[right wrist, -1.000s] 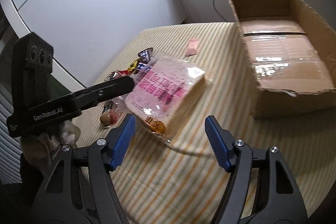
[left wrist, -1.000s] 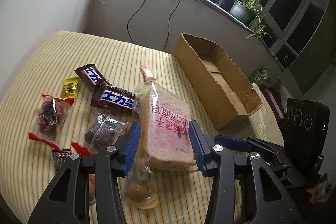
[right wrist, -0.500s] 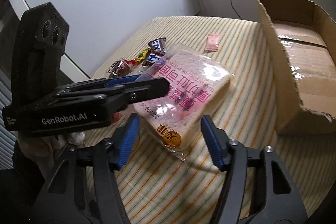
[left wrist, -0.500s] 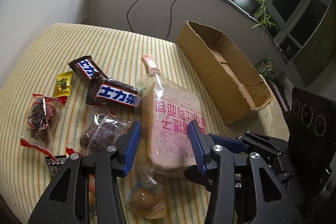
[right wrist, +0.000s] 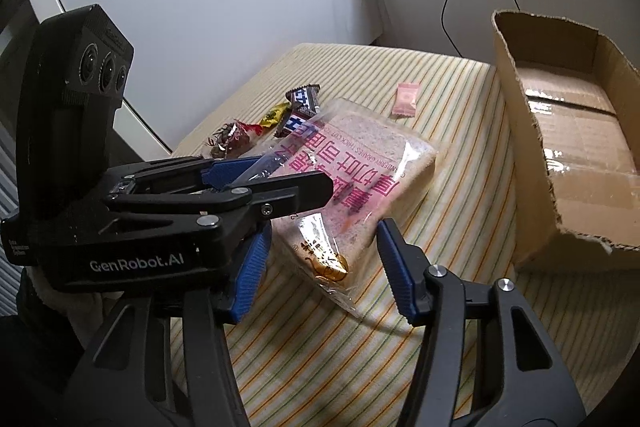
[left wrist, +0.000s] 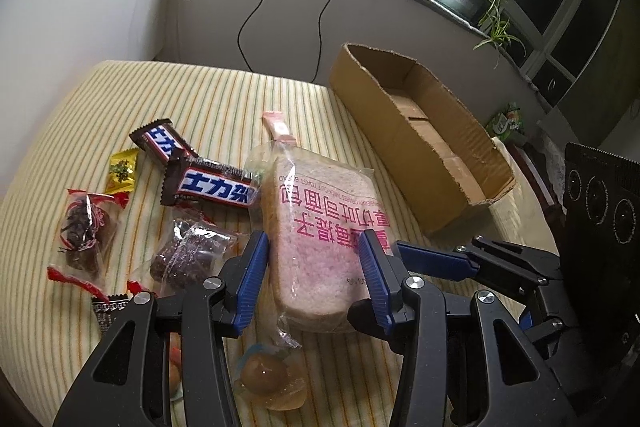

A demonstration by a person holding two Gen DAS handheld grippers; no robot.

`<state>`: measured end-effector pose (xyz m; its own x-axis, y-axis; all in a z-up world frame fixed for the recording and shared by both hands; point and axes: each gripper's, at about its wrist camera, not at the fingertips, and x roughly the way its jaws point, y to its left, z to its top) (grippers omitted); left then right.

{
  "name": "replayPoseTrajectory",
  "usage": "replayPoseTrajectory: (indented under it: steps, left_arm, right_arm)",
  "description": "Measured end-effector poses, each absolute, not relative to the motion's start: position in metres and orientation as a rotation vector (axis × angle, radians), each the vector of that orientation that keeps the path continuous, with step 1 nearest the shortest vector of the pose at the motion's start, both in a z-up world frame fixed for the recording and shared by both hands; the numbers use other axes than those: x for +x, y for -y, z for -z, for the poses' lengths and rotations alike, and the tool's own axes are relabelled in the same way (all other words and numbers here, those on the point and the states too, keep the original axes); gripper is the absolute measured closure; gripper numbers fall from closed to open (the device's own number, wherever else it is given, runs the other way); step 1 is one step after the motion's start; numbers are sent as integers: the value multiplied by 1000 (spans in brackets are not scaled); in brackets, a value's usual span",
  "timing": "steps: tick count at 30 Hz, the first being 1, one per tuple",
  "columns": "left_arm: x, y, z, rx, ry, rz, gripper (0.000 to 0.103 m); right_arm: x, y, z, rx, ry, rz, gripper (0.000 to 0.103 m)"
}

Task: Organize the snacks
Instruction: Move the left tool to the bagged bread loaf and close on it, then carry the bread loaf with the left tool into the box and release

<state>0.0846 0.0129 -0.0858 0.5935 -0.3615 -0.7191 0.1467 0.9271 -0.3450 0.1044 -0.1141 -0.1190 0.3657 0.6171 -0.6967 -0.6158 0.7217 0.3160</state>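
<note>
Lying flat on the striped cloth (left wrist: 224, 99), the bread bag (left wrist: 320, 227) is ringed by snacks: two chocolate bars (left wrist: 208, 183) touching its left edge, a pink sachet (left wrist: 276, 125) at its far end, a jelly cup (left wrist: 268, 383) at its near end. Its long axis runs from the grippers toward the far wall, roughly parallel to the box (left wrist: 420, 131) on its right. The left gripper (left wrist: 316, 279) straddles its near end, pads at the sides; whether they clamp it is unclear. The right gripper (right wrist: 324, 263) has just been closing around the bag's knotted corner, pads not yet touching.
</note>
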Motion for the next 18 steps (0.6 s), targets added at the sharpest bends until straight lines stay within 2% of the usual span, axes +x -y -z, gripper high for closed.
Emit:
replayPoseTrajectory:
  steps: [18]
  left_arm:
    - [98, 18, 41, -218, -783, 321, 59]
  right_arm:
    - [103, 148, 79, 24, -781, -792, 45]
